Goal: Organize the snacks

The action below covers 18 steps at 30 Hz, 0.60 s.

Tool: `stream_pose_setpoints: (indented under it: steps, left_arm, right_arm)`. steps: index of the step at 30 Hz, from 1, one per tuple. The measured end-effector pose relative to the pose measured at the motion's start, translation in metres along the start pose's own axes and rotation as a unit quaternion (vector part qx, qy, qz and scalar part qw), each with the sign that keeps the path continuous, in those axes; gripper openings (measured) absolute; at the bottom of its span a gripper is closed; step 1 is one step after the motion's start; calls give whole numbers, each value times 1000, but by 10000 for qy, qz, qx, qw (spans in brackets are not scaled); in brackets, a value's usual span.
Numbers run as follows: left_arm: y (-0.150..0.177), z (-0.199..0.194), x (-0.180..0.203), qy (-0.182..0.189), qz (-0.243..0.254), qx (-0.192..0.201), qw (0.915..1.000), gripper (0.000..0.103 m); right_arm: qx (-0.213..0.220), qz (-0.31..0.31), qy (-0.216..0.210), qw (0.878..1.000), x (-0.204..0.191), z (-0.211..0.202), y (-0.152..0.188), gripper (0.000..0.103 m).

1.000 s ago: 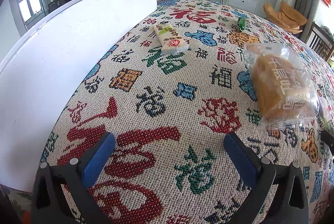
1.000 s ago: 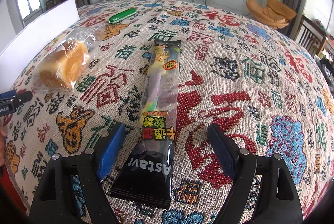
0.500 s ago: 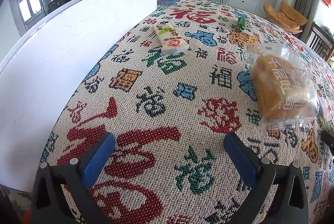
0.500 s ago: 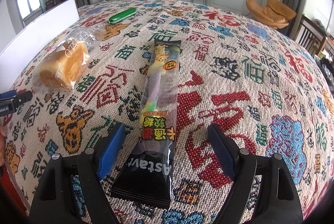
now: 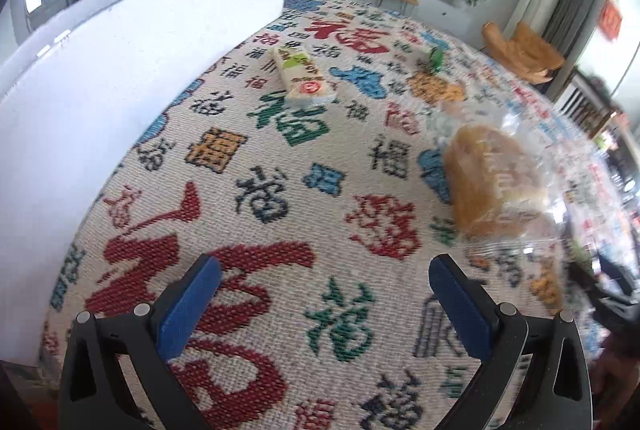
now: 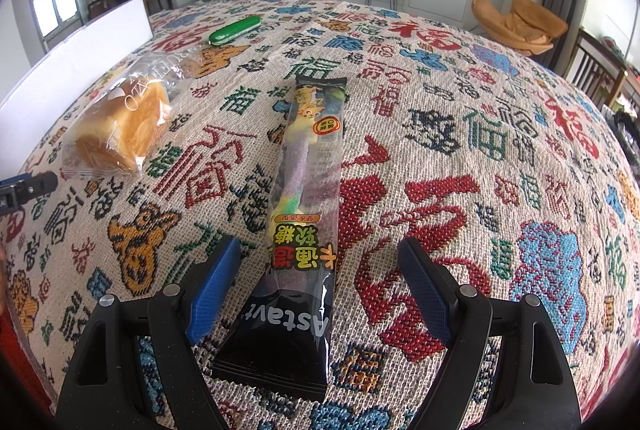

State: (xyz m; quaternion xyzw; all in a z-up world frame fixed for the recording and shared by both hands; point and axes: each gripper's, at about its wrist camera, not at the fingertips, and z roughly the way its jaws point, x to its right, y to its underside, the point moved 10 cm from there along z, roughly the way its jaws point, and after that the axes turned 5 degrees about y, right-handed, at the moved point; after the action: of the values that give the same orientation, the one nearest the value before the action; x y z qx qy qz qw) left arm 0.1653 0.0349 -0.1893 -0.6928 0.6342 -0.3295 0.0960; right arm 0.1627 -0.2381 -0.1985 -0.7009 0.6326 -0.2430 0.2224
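1. Desk (image 6: pixel 500 117): covered by a woven cloth with coloured characters; it fills both views and carries all the snacks.
2. White board (image 5: pixel 104 101): stands upright along the desk edge, left of the left gripper (image 5: pixel 324 270); its far end also shows in the right wrist view (image 6: pixel 80 49).
3. Bread (image 5: pixel 492 181): in a clear bag, lying flat ahead and to the right of the left gripper, apart from its fingers. In the right wrist view it lies (image 6: pixel 120 133) ahead and left of the right gripper (image 6: pixel 320 250).
4. Candy pack (image 6: pixel 304 213): long, black ends, lying flat. Its near end sits between the right gripper's fingers, closer to the left finger; whether it touches cannot be told. The far end points away from the gripper.
5. Wafer pack (image 5: pixel 302 77): pale with a green label, far ahead of the left gripper, near the board.
6. Green pack (image 6: pixel 234 29): small, far ahead and left of the right gripper; seen far ahead, right of centre, from the left (image 5: pixel 434 59).
7. Left gripper: jaws wide, nothing between them, low over bare cloth.
8. Right gripper: jaws wide, straddling the candy pack, not closed on it.
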Motion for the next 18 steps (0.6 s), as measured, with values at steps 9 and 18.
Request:
stream_pose_setpoints:
  steps: [9, 18]
  left_arm:
    - [-77, 8, -21, 250, -946, 249, 9949, 103]
    - [-138, 92, -48, -1365, -121, -241, 9903, 80]
  right_arm:
    - [1, 0, 0, 10000, 0, 0, 0, 84]
    - [1, 1, -2, 10000, 0, 0, 0, 84]
